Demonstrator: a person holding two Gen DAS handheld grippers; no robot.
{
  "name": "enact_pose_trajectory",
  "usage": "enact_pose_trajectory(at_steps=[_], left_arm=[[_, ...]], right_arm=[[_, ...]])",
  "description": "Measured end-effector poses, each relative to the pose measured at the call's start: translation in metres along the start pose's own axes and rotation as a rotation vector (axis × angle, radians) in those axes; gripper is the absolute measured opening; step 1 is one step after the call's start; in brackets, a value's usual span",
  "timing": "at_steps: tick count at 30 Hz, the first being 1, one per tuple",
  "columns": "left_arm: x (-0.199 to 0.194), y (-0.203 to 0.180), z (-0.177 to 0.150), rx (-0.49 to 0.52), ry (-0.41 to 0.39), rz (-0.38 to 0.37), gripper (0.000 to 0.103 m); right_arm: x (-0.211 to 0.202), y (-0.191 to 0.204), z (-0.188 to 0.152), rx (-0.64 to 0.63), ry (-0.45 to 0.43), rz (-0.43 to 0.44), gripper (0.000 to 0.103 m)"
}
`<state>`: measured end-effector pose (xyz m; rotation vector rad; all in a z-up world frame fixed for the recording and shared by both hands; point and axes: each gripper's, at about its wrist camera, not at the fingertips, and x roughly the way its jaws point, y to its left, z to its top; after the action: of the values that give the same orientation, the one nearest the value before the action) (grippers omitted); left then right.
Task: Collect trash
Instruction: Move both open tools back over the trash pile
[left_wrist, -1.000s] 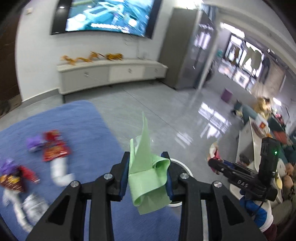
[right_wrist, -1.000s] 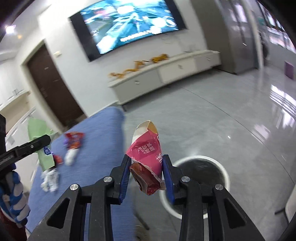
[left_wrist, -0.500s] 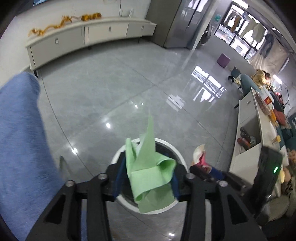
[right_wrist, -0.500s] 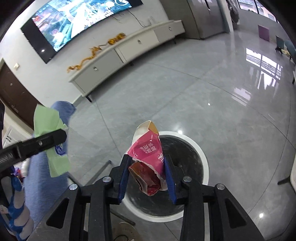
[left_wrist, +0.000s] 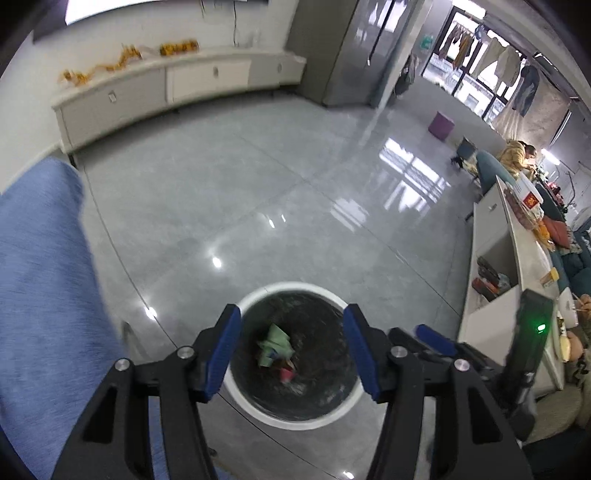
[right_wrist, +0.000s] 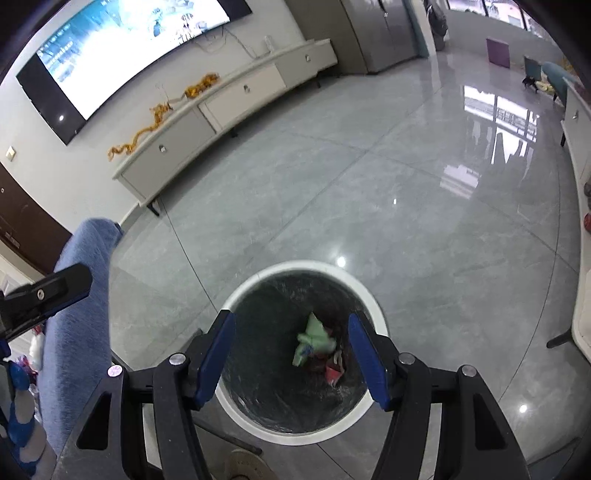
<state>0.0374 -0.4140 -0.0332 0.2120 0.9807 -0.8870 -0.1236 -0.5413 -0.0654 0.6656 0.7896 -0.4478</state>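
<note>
**Both grippers over bin, nothing held**

Left wrist view: blue cloth-covered table (left_wrist: 40, 280) fills the left edge. Left gripper (left_wrist: 291, 350) points down over the white-rimmed trash bin (left_wrist: 295, 286) on the grey floor. Its fingers (left_wrist: 221, 347) stand moderately wide and are opening, with nothing between them. Green wrapper (left_wrist: 275, 343) lies at the bottom of the bin, red wrapper (left_wrist: 286, 373) just beside it. The right gripper's blue finger tips show at right, near the bin rim.

Right wrist view: one black finger of the left gripper enters at the left edge, in front of the blue table. Right gripper (right_wrist: 291, 354) hangs over the same bin; fingers (right_wrist: 364, 354) moderately wide, opening, empty. Green and red wrappers lie together on the dark liner, touching. A white cabinet (right_wrist: 221, 107) runs along the far wall.
</note>
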Motion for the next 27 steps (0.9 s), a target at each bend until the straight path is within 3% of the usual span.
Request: enact_pose_trajectory(at_steps=[11, 17, 23, 27], left_arm=[[-0.142, 0.047, -0.030, -0.011, -0.271, 0.125, 0.056], [-0.200, 0.094, -0.069, -0.055, -0.299, 0.186, 0.056], [-0.263, 0.136, -0.103, -0.113, -0.390, 0.272, 0.056], [-0.310, 0.167, -0.126, -0.160, -0.463, 0.371, 0.057]], right_arm=[[-0.099, 0.064, -0.007, -0.151, -0.184, 0.051, 0.063], [-0.134, 0.105, -0.029, -0.239, -0.233, 0.084, 0.063], [-0.167, 0.151, -0.037, -0.342, -0.294, 0.133, 0.063], [-0.178, 0.181, -0.039, -0.400, -0.325, 0.182, 0.064]])
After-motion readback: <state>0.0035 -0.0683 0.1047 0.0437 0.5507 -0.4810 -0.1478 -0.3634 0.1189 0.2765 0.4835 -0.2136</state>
